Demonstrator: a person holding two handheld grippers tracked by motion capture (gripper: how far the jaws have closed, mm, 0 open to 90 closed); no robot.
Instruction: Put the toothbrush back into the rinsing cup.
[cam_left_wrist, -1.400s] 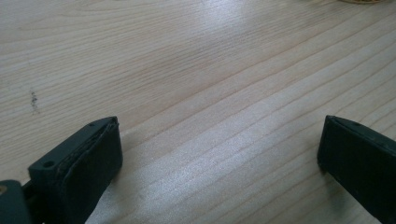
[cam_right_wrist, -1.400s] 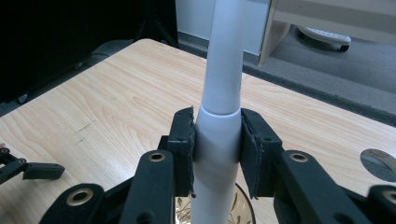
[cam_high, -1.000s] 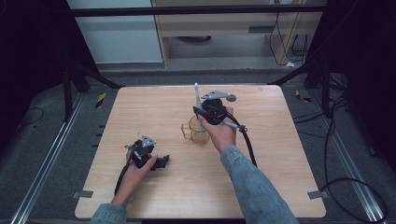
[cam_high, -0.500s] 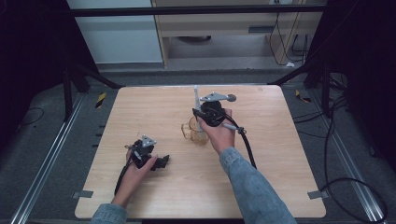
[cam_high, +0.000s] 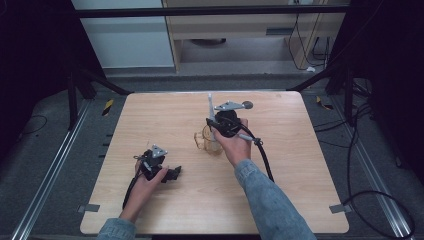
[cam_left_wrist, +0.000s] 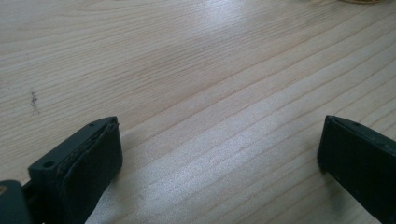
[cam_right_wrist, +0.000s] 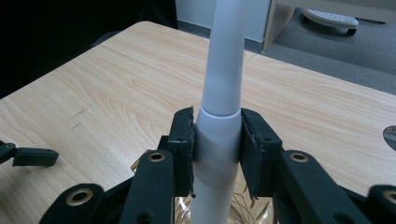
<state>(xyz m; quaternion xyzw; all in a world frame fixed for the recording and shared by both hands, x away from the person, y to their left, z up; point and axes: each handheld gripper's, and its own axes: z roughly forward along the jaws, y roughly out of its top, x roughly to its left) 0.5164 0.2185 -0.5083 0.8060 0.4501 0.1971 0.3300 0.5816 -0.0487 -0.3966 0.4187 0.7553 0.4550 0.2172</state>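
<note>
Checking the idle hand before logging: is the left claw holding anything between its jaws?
No: in the left gripper view the left claw has its jaws wide apart, with bare wooden table between them.

The left hand (cam_high: 145, 181) lies low on the bench (cam_high: 300, 165), its denim-cuffed forearm coming in from the near edge, and grips the black left tongs (cam_high: 172, 173), whose jaws point toward the right of the high view and stand wide apart with nothing between them. The right arm, in a blue denim sleeve, reaches forward to mid-bench. The right hand (cam_high: 235, 145) holds the black right tongs (cam_right_wrist: 217, 149) with jaws clamped on a white cylindrical rod (cam_right_wrist: 223, 74) standing upright.
</note>
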